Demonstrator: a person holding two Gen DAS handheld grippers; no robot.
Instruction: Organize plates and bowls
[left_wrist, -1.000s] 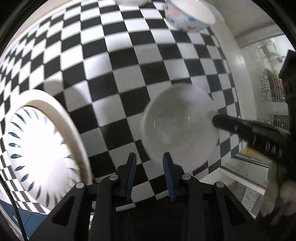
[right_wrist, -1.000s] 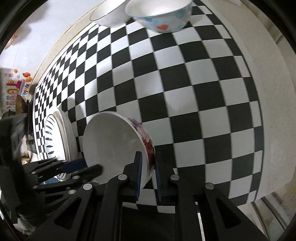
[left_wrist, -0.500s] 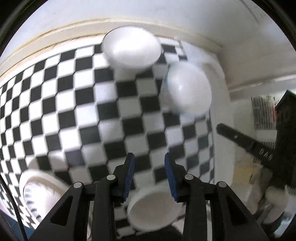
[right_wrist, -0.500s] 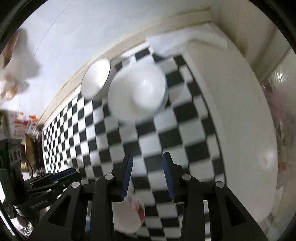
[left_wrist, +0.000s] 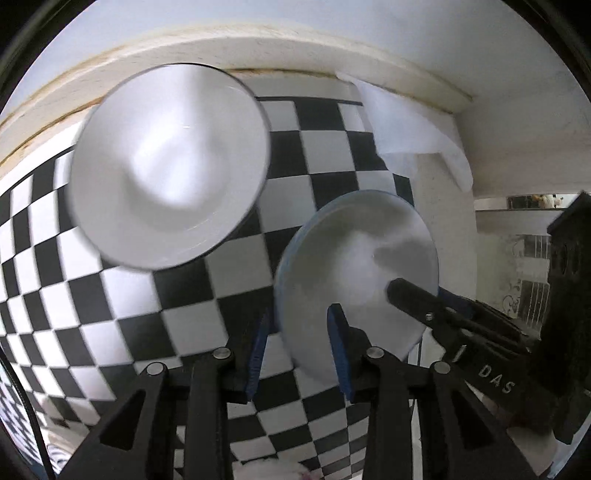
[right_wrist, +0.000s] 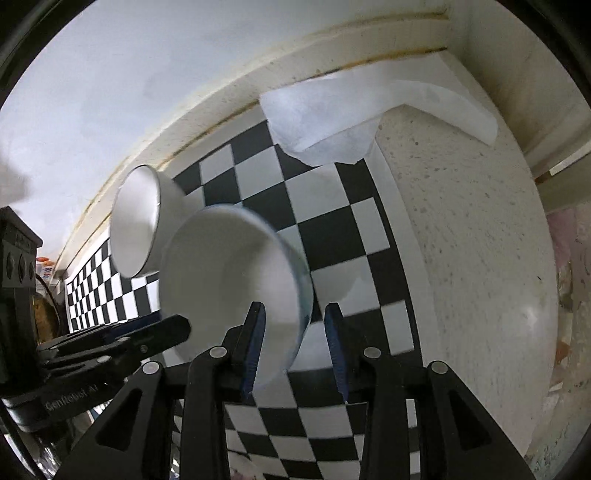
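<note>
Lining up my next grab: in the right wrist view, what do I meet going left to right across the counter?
Other claw → plain white bowl → blue-rimmed bowl → checkered mat → speckled counter edge.

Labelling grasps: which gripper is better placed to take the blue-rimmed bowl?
Either: both are open astride its rim. Left gripper straddles the near rim of the bowl; right gripper straddles the opposite edge.
</note>
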